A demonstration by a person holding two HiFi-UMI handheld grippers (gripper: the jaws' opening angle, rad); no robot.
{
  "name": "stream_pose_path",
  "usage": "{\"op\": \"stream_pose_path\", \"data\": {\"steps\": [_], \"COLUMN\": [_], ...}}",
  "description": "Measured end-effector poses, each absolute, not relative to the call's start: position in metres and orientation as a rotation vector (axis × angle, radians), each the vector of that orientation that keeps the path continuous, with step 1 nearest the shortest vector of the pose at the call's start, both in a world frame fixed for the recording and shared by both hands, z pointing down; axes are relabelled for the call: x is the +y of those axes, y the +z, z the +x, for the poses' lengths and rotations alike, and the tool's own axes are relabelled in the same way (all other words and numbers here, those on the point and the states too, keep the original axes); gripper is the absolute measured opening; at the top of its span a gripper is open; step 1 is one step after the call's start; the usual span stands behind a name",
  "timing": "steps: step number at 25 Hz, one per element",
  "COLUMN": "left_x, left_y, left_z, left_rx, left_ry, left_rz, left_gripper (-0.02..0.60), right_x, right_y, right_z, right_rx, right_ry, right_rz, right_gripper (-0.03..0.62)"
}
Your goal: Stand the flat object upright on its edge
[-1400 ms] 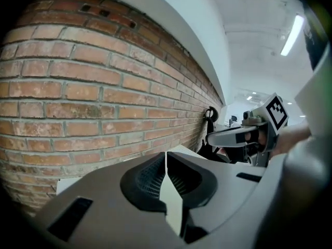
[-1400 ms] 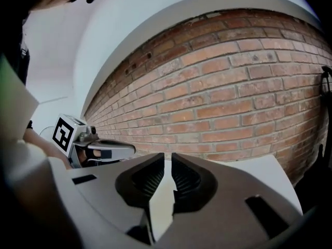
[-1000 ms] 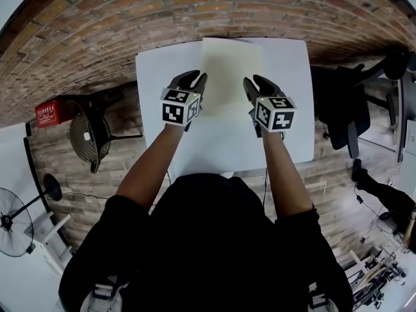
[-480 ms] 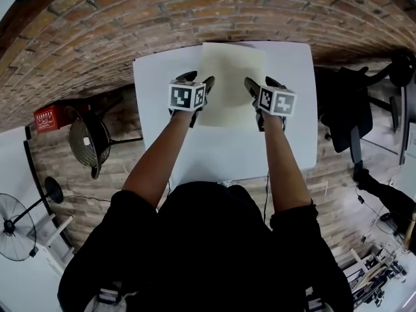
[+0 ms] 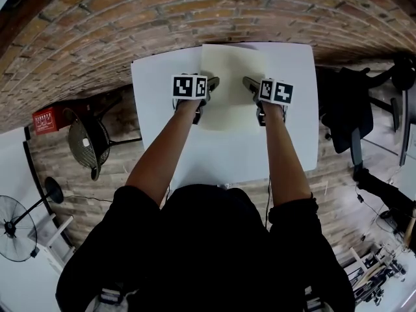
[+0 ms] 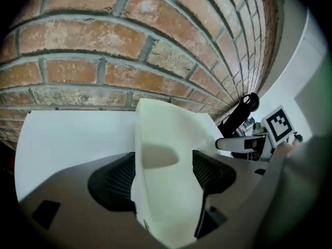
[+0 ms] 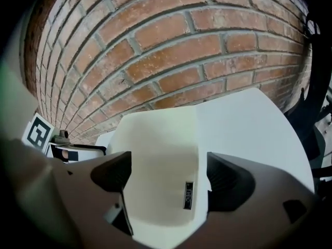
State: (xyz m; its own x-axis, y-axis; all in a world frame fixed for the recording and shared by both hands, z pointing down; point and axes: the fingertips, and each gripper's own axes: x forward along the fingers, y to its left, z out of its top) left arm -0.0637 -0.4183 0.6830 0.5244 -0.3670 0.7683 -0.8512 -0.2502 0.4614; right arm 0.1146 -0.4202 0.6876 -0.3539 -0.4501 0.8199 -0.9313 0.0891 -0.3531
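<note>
The cream board (image 5: 231, 77) rests on the tabletop (image 5: 153, 90). The left tool (image 6: 163, 175) and right tool (image 7: 168, 175), their jaws just opened and released, straddle its side edges, likely to tip it upright.

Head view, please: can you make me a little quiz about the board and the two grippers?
1. True or false: the cream board rests on a white table.
2. What stands behind the table? A) brick wall B) window C) curtain
3. Fill in: the jaws of the left gripper and the right gripper are ____.
Key: 1 true; 2 A; 3 open. Both have just been opening, with the board's side edges between them, not pressed.
</note>
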Motion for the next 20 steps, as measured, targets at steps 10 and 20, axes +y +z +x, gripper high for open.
{"op": "stream_pose_path", "data": {"steps": [10,20], "left_x": [-0.416,-0.415], "left_y": [0.704,0.708], "left_z": [-0.059,-0.060], "left_rx": [-0.991,-1.074], "left_ry": [0.702,0.779], "left_rz": [1.728,1.735], "left_gripper": [0.331,0.331], "right_x": [-0.412,-0.411], "right_y": [0.721,0.726], "right_z": [0.111,0.107], "right_rx": [-1.772,-1.736], "right_ry": [1.383,1.402], "right_rz": [1.273,1.261], "right_gripper": [0.452,0.410]}}
